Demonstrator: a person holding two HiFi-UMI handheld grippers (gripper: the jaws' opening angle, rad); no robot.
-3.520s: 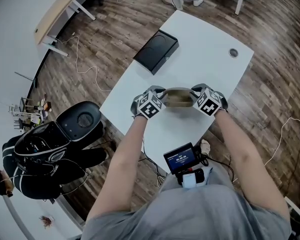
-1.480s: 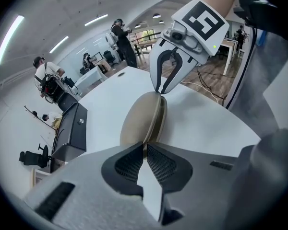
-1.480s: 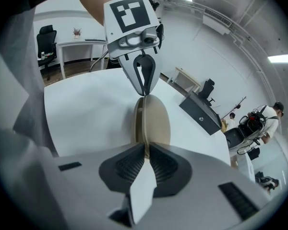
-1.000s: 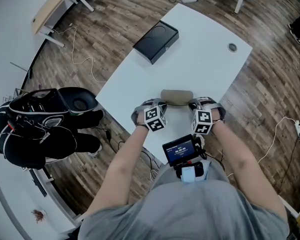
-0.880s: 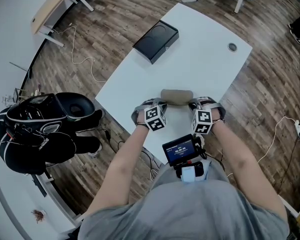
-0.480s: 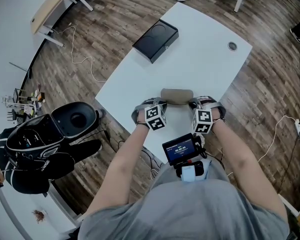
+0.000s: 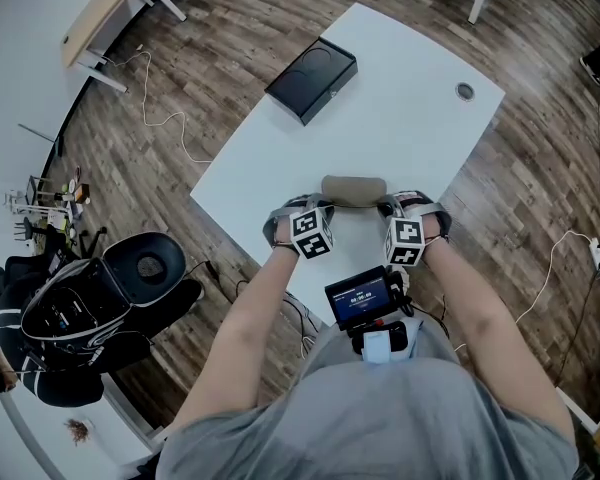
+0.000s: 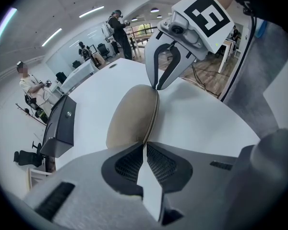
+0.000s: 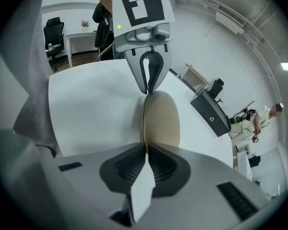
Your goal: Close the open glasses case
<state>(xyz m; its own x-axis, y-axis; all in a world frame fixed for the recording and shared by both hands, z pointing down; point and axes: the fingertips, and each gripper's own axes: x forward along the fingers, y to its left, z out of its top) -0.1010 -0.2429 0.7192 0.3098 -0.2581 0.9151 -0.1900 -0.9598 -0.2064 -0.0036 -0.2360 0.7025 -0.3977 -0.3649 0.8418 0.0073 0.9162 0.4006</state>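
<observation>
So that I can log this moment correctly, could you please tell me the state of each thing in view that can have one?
glasses case: closed, lying flat on the white table.
left tool: jaws together, tips at one end of the case.
right tool: jaws together, tips at the other end of the case.
black box: closed.
chest-mounted screen: lit.

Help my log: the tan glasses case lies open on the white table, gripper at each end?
No: the tan glasses case lies closed on the white table, left gripper and right gripper at its ends; the left gripper view shows its halves meeting.
</observation>
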